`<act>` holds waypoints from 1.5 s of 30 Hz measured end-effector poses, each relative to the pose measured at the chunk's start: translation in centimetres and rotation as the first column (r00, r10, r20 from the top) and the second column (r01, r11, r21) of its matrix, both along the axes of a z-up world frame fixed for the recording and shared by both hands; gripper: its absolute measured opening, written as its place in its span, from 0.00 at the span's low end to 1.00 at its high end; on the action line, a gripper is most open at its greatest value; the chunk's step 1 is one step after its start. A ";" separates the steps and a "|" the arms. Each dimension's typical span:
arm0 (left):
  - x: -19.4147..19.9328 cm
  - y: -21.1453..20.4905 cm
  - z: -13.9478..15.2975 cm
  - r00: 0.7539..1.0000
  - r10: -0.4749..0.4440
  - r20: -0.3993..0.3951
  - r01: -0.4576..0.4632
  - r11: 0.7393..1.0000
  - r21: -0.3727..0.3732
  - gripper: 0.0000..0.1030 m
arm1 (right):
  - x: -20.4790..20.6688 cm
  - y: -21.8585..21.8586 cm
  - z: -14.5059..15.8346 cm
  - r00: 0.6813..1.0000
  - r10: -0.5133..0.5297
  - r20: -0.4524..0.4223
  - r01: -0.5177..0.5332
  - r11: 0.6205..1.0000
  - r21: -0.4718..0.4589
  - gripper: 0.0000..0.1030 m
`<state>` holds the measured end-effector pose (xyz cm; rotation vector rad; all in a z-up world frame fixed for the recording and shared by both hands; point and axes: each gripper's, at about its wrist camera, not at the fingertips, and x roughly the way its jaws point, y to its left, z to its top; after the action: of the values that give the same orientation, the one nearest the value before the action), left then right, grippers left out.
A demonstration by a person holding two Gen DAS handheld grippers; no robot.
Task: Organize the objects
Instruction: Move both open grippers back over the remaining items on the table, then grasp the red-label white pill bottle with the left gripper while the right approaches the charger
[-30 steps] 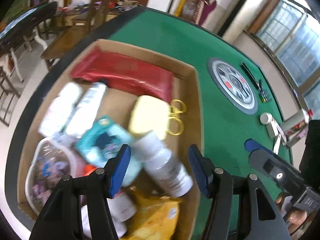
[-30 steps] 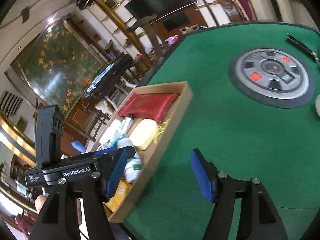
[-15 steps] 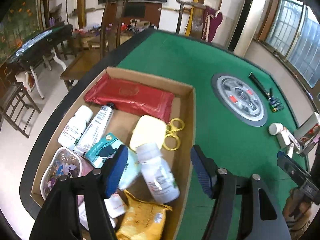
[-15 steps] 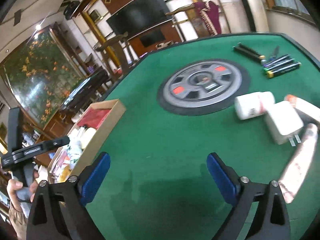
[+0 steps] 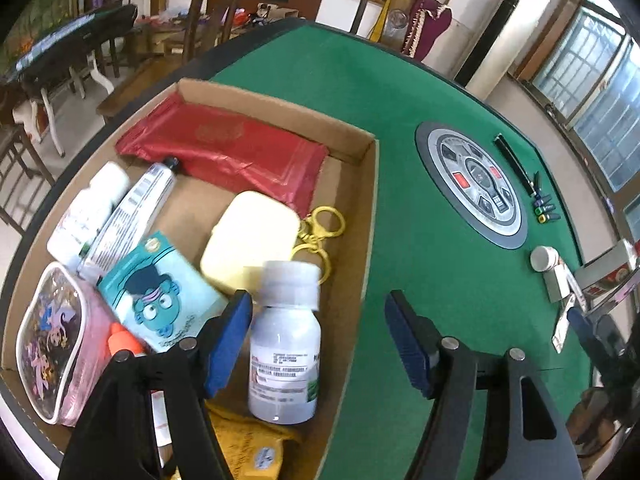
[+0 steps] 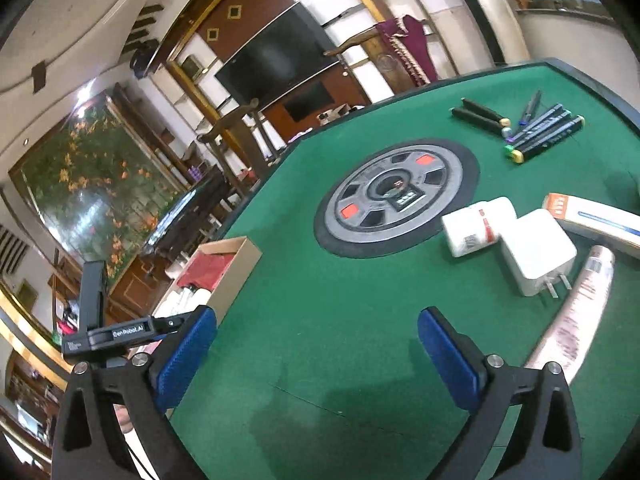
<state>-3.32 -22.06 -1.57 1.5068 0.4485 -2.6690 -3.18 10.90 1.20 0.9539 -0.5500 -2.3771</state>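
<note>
A: Where did the white bottle end up?

B: It lay in the cardboard box, near the box's right wall, cap towards the far end. The left gripper hung above it with its jaws spread, which had just been opening further; the pads pressed on nothing. One blue pad overlapped the bottle's left side in the view, so I could not tell whether they touched.

A: What else was hard to read?

B: The yellow packet under the bottle was cut off by the gripper's frame, and an orange-capped item was mostly hidden. Labels were too blurred to read.

A: And the right gripper?

B: Its jaws stood wide, just having opened, with only green felt between them. Ahead of it, towards the worktop's right edge, lay a small white bottle, a white charger, a pinkish tube and a box cut off by the frame. Markers sat near the far edge.

A: The surface?

B: A green worktop with a round grey control panel in its middle. Beyond it were a dark screen, wooden chairs and a flowered wall painting.
</note>
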 end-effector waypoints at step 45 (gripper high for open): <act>-11.7 31.9 -2.2 0.607 -0.794 0.034 0.758 0.565 -0.325 0.66 | 2.3 8.9 -0.2 0.976 -0.215 0.038 0.217 0.976 -0.033 1.00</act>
<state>-15.01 9.80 -3.73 1.7165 -0.8539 -3.2048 -0.85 19.81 1.04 0.9634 -0.7424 -2.5353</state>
